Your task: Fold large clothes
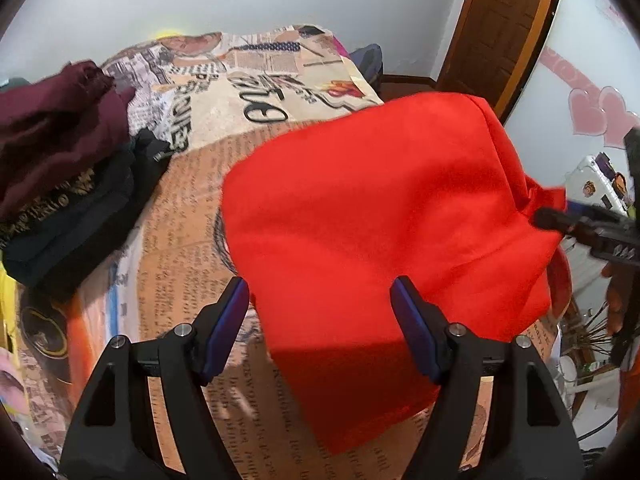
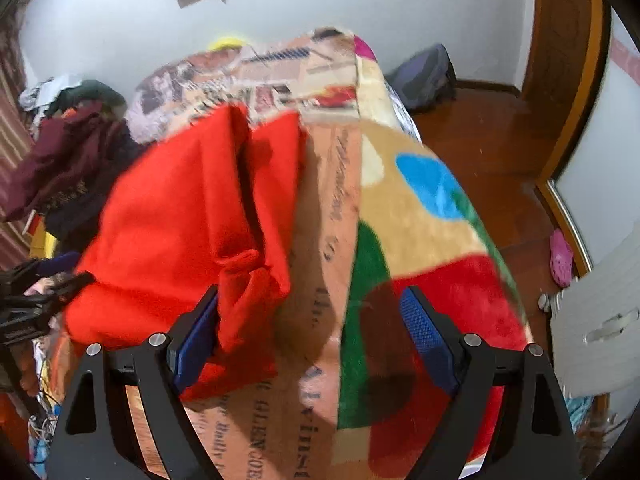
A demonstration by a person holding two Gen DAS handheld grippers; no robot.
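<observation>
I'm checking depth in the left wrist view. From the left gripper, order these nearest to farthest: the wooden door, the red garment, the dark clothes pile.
1. Red garment: lying on the bed, its near edge between the open fingers of the left gripper.
2. Dark clothes pile: on the bed, off to the left.
3. Wooden door: upper right, past the bed's end.

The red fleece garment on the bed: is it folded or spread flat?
Folded, partly. The red fleece garment lies doubled in layers on the printed blanket, with a bunched corner near the right gripper.

A bed under a newspaper-print blanket [image 1: 192,220] carries a red garment [image 1: 380,208] and piled dark clothes [image 1: 60,152].
</observation>
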